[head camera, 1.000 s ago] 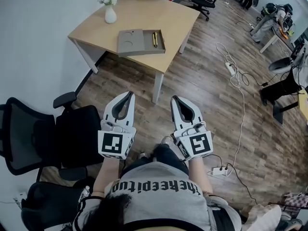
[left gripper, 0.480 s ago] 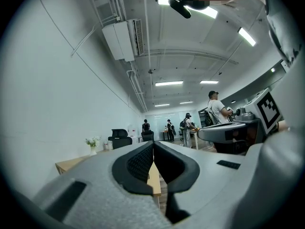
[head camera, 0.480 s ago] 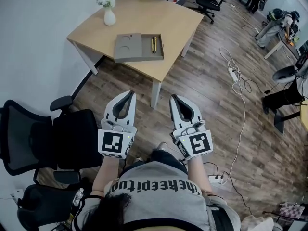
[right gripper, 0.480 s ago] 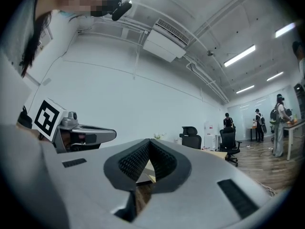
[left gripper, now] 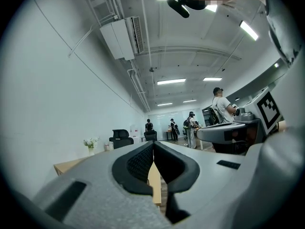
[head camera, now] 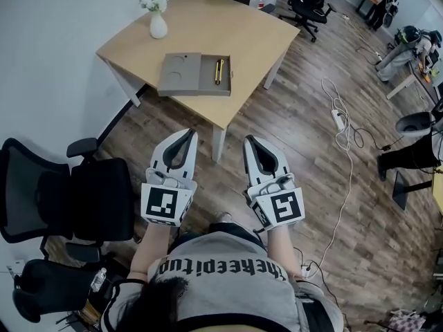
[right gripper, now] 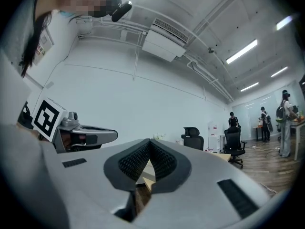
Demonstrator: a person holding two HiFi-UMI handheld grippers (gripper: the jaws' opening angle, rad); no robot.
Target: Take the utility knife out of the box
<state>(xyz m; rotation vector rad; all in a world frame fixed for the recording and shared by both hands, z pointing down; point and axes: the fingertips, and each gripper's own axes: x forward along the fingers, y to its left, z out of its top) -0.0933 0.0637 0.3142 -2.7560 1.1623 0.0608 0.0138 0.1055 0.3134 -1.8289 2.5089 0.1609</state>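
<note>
Nearer the wooden table [head camera: 249, 33] than a second ago, the left gripper [head camera: 184, 135] and right gripper [head camera: 249, 141] ride side by side, each with its jaws closed tip to tip on nothing. A black chair [head camera: 83, 206] sits off to the left gripper's left. Ahead of the left gripper and well apart from it, the open grey box [head camera: 181, 75] lies near the table's front edge. The utility knife [head camera: 219, 71] rests in its right compartment. Beyond the box stands a white vase [head camera: 158, 25].
</note>
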